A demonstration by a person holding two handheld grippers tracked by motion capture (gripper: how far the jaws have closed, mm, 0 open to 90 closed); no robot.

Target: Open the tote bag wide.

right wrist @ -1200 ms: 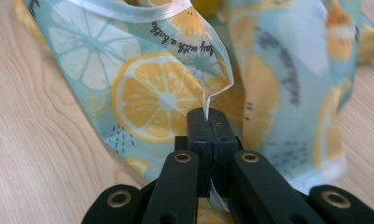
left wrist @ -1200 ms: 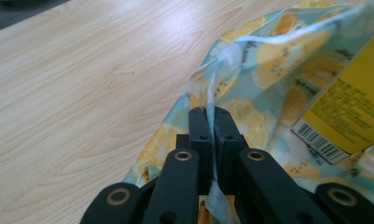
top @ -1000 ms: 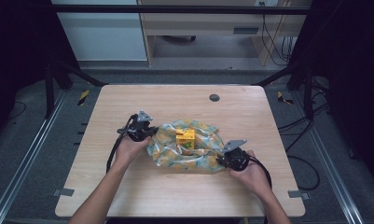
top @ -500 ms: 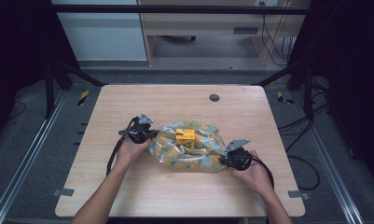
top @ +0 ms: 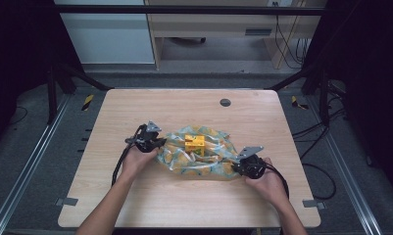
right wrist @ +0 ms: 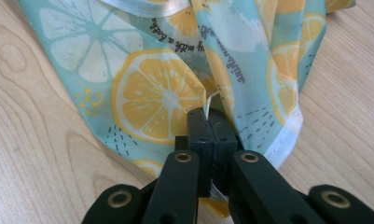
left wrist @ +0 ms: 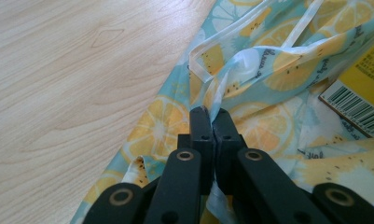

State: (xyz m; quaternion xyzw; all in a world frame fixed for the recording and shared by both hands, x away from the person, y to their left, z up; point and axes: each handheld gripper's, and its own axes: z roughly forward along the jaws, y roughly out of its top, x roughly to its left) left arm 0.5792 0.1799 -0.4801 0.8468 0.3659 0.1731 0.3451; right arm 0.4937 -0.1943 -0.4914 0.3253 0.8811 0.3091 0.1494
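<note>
A light blue cloth with a lemon print (top: 204,157) lies crumpled in the middle of the wooden table (top: 184,205). A small yellow box (top: 194,144) sits on top of it; its barcode corner (left wrist: 362,100) shows in the left gripper view. My left gripper (top: 160,142) is at the cloth's left edge, shut on a pinched fold of the cloth (left wrist: 231,70). My right gripper (top: 234,168) is at the cloth's lower right corner, shut on the fabric (right wrist: 152,93) there. Each pair of jaws is closed tight with thin fabric between them (left wrist: 212,116) (right wrist: 208,112).
A round dark grommet (top: 225,102) sits in the table near its far edge. Bare wood surrounds the cloth on all sides. Black cables (top: 120,161) trail from both grippers toward the near edge. Metal rails (top: 17,186) run along the floor beside the table.
The left hand has drawn its edge of the cloth slightly outward and the cloth has shifted a little. The right hand has stayed in place.
</note>
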